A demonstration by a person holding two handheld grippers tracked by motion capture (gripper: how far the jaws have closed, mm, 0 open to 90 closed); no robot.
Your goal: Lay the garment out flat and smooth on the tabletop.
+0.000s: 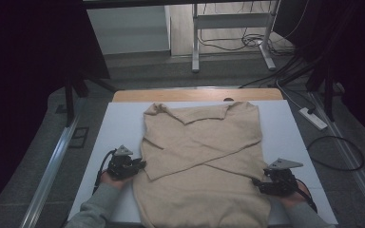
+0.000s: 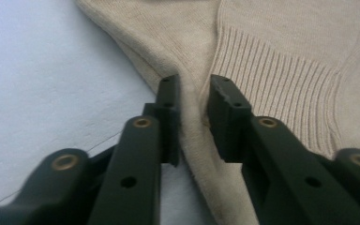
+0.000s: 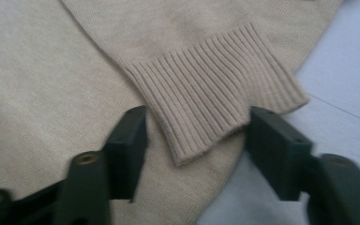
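1. Dim room, cables on the floor behind; from the high view I see a beige sweater (image 1: 202, 161) spread on the white table cover (image 1: 285, 123), sleeves folded across its front. My left gripper (image 1: 140, 165) sits at the sweater's left edge, my right gripper (image 1: 256, 183) at its right edge, both low on the body.

2. Left gripper view: my jaws stand narrow around a raised ridge of the sweater's side edge (image 2: 194, 136), beside the ribbed cuff (image 2: 281, 89). I judge the pinch thin; only the top layer may be caught, so a lift could peel it away and undo the fold.

3. Right gripper view: my jaws stand fairly wide, straddling the other ribbed cuff (image 3: 211, 103) without pressing it, with body knit beneath. If I close here I may catch the cuff alone, dragging the sleeve off. Uneven grips on the two sides would skew the fold.
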